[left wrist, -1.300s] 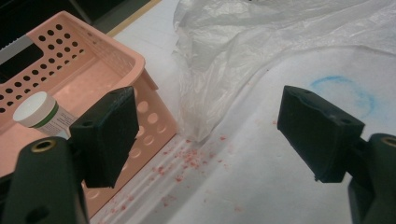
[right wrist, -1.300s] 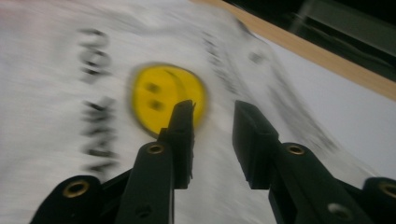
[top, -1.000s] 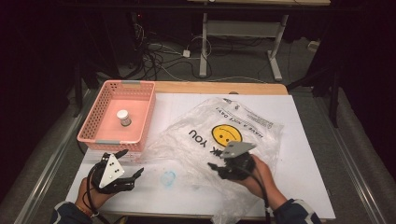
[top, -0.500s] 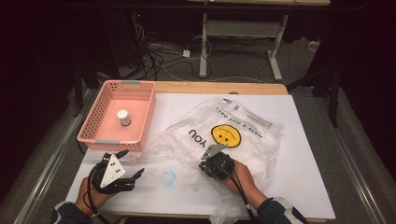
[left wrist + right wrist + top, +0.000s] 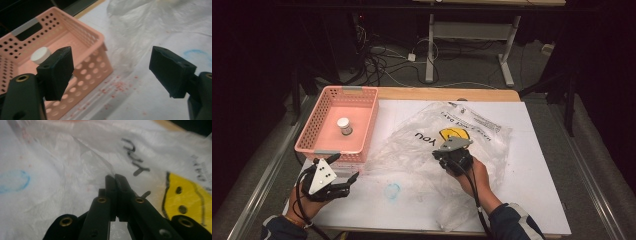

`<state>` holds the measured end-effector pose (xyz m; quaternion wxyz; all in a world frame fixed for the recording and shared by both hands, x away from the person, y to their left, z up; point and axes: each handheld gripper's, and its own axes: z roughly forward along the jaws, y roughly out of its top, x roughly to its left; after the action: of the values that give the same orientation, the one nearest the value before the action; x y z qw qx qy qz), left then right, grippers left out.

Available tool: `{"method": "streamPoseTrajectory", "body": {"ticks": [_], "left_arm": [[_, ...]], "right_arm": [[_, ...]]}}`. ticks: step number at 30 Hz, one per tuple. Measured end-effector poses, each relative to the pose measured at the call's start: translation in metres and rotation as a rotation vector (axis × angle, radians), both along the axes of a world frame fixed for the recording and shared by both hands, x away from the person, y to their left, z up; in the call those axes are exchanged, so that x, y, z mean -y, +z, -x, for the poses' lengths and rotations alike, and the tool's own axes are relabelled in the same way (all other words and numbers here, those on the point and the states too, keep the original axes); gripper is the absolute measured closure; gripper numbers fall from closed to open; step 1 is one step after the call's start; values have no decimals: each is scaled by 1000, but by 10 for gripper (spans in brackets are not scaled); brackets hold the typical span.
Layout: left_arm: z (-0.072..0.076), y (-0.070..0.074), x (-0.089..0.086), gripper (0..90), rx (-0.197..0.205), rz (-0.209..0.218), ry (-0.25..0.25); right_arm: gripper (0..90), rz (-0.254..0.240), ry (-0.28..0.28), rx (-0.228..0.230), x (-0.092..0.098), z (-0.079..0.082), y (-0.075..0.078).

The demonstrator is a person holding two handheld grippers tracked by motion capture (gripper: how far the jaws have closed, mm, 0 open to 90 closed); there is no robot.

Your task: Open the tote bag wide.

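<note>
Right gripper (image 5: 115,178), shifted left since earlier, jaws just closed, pinching plastic bag (image 5: 95,160).

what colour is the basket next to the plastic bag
Pink, with rows of round holes in its walls; the basket shows best in the left gripper view.

basket (image 5: 317,131) holding a jar (image 5: 344,125) lies left of the bag (image 5: 462,130).

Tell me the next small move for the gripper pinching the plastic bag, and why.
Probably lift the right gripper a little to raise the pinched fold. Its jaws are shut on a ridge of the clear plastic bag, which otherwise lies flat on the table. The left gripper waits open beside the pink basket, so raising the film would likely give it an edge to take.
</note>
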<state>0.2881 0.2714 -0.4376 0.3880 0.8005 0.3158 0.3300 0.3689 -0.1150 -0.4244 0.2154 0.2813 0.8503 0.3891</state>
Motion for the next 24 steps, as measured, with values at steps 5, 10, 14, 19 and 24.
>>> {"method": "streamPoseTrajectory", "body": {"ticks": [5,10,14,19,24], "left_arm": [[-14,19,-7,178,9,12,51],[-40,38,-8,178,21,5,77],[-74,51,-9,178,-16,2,98],[-126,51,-7,180,-113,-105,155],[-176,33,-12,214,-279,-191,231]], "right_arm": [[900,-44,-28,85,8,5,19],[900,-85,-52,139,13,1,32],[900,-131,-72,174,19,-1,42],[900,-156,-87,214,26,1,51],[900,-177,-85,251,31,2,61]]}}
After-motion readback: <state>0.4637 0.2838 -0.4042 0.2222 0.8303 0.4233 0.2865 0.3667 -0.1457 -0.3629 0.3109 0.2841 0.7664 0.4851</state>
